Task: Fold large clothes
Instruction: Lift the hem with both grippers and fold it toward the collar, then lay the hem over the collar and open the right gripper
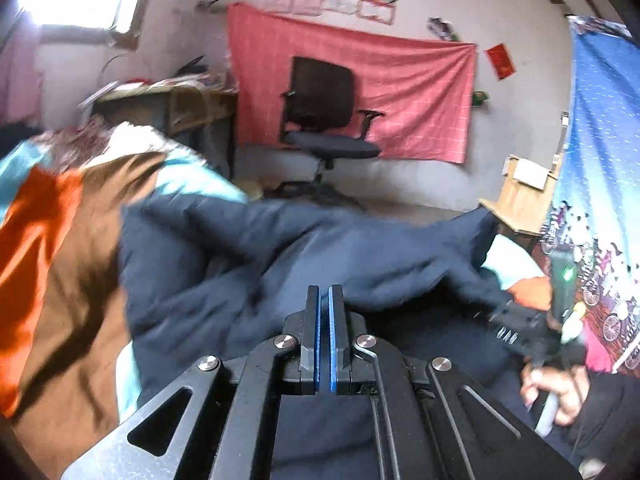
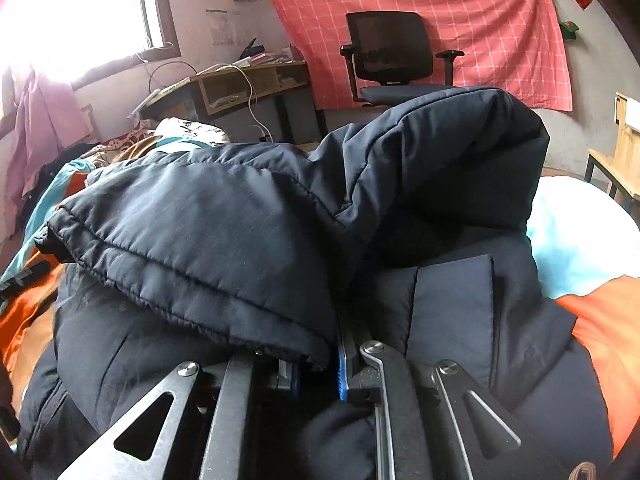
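Left hand-held gripper (image 1: 324, 300) pressed together, empty, above navy jacket (image 1: 256, 264); right hand-held gripper (image 2: 340, 344) clamped on jacket's quilted fold.

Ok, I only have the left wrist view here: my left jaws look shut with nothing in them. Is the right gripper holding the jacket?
Observer: Yes. The right gripper is shut on a fold of the dark jacket, which drapes over its fingers.
Operator: Which part is it?
Observer: It looks like a quilted sleeve, with a stitched cuff edge.
Operator: Anything beside it?
Observer: A flat pocket flap shows on the jacket body just right of the fingers.
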Action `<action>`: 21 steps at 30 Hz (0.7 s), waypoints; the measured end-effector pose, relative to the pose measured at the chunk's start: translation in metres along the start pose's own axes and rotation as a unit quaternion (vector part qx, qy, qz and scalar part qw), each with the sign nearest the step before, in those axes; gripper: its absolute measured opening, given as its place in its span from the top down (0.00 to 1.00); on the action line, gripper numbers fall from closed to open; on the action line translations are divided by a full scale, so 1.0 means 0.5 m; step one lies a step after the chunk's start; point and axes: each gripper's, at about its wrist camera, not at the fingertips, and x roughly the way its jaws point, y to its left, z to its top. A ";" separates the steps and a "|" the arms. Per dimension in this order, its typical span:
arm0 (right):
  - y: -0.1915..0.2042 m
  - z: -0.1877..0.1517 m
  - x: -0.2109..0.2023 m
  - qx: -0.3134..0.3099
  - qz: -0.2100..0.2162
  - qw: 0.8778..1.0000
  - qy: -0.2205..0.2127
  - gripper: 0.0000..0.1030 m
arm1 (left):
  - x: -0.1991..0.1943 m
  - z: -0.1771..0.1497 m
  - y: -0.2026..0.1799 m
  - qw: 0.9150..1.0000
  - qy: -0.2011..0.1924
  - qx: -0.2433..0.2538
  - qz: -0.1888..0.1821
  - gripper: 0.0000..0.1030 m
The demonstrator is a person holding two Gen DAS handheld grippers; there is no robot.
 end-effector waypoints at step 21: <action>0.033 0.154 -0.115 -0.083 -0.028 0.994 -0.062 0.40 | 0.187 0.004 0.004 0.997 0.068 0.018 0.014 0.99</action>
